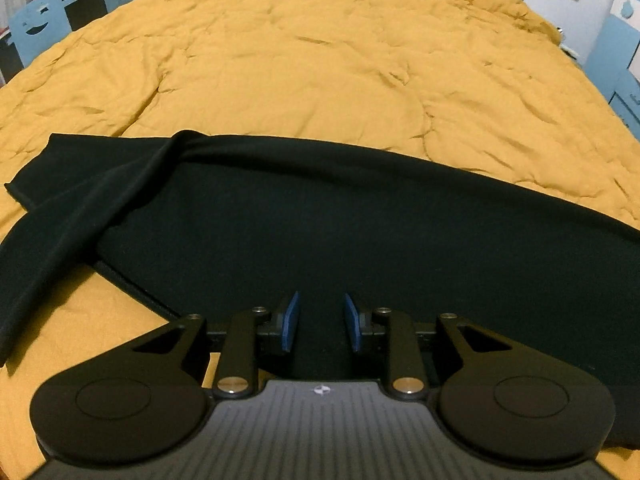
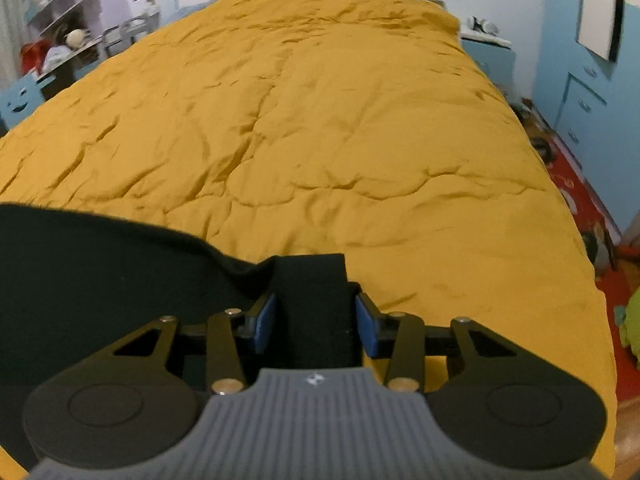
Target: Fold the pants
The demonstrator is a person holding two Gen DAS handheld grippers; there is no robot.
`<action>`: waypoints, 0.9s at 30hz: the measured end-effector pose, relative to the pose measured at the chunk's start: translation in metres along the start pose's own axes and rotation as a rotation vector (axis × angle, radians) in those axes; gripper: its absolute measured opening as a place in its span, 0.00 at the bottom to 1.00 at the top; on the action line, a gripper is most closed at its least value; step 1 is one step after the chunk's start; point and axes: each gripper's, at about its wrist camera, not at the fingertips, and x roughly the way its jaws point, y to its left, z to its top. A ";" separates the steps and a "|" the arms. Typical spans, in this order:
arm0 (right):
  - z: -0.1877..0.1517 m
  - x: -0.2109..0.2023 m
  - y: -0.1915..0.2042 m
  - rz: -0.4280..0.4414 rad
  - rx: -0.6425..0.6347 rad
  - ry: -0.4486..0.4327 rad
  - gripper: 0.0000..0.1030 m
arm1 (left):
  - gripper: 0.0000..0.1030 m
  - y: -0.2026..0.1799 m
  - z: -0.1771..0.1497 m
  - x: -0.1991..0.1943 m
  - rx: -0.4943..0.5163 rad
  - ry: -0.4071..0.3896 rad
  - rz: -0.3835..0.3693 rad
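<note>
The black pants [image 1: 320, 220] were spread on the yellow quilt [image 1: 320, 60], directly beneath and ahead of both grippers. A raised band of their cloth stood between the part-open pads of the right gripper [image 2: 316, 320]; whether it was pinched could not be told. The left gripper [image 1: 321, 320] was held open over flat fabric, nothing gripped. Quilt could be caught with the cloth, or only one layer lifted, were the jaws closed too deep or too shallow.

Pants [image 1: 320, 220] flat on quilt [image 1: 320, 60]; chair [image 1: 36, 28] beyond quilt, left.
</note>
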 end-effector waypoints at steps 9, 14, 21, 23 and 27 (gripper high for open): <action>0.011 0.005 -0.047 0.250 0.211 0.003 0.47 | 0.31 -0.009 -0.003 0.005 0.023 -0.001 0.044; 0.003 0.025 -0.098 0.449 0.544 0.049 0.32 | 0.31 -0.009 -0.002 0.004 0.021 0.000 0.040; 0.006 -0.006 -0.098 0.461 0.573 -0.038 0.00 | 0.31 -0.008 -0.004 0.005 0.018 -0.013 0.034; 0.015 -0.018 -0.088 0.427 0.510 -0.054 0.00 | 0.31 -0.008 -0.005 0.005 0.015 -0.017 0.033; 0.024 -0.022 -0.080 0.343 0.483 -0.050 0.00 | 0.31 -0.007 -0.004 0.004 0.002 -0.019 0.024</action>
